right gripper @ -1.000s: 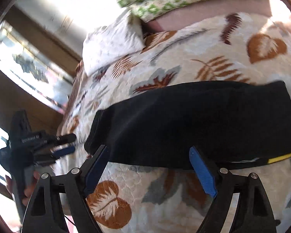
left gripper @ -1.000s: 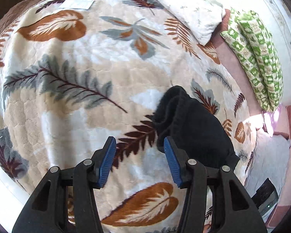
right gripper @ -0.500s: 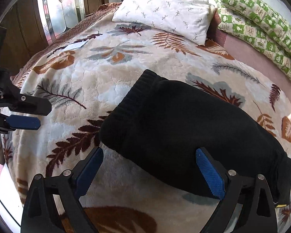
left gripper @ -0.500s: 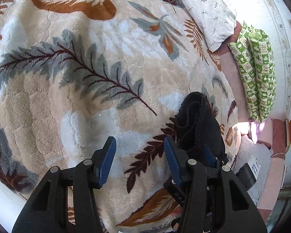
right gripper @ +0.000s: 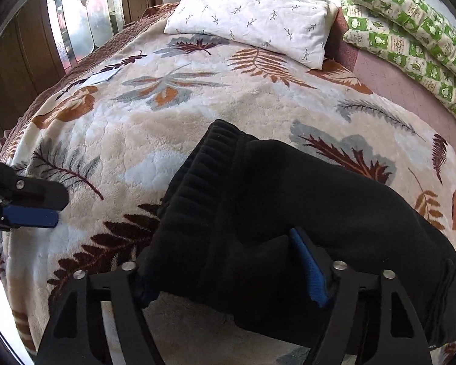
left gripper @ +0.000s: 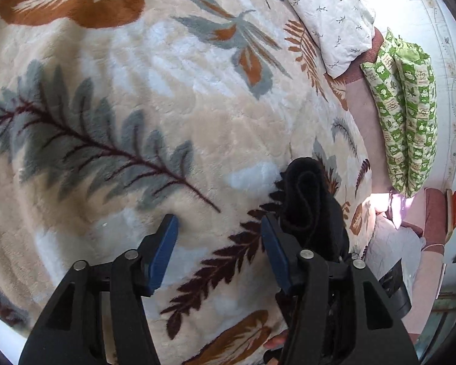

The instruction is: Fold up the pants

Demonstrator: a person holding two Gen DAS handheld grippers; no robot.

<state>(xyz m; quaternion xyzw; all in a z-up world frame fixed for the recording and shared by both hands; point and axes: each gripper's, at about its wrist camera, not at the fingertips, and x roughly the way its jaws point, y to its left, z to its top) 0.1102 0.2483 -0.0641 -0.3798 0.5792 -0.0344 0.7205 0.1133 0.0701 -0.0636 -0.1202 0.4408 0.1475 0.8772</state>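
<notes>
Black pants (right gripper: pixel 288 213) are lying folded mid-bed, on the leaf blanket (right gripper: pixel 197 112). Right gripper (right gripper: pixel 225 261) is closing around their near edge, fabric between the jaws. Left gripper (left gripper: pixel 219 249) is opening over bare blanket, nothing in it, pants just beside it.

Bed covered by cream leaf-print blanket (right gripper: pixel 197 112). White sprig-print pillow (right gripper: pixel 255 15) at its head, touching blanket. Green-and-white patterned quilt (right gripper: pixel 410 42) folded beside pillow on pinkish sheet (right gripper: pixel 389 76). Stained-glass window (right gripper: pixel 82 18) in wood frame at left. White tag (right gripper: pixel 101 76) near blanket edge.
</notes>
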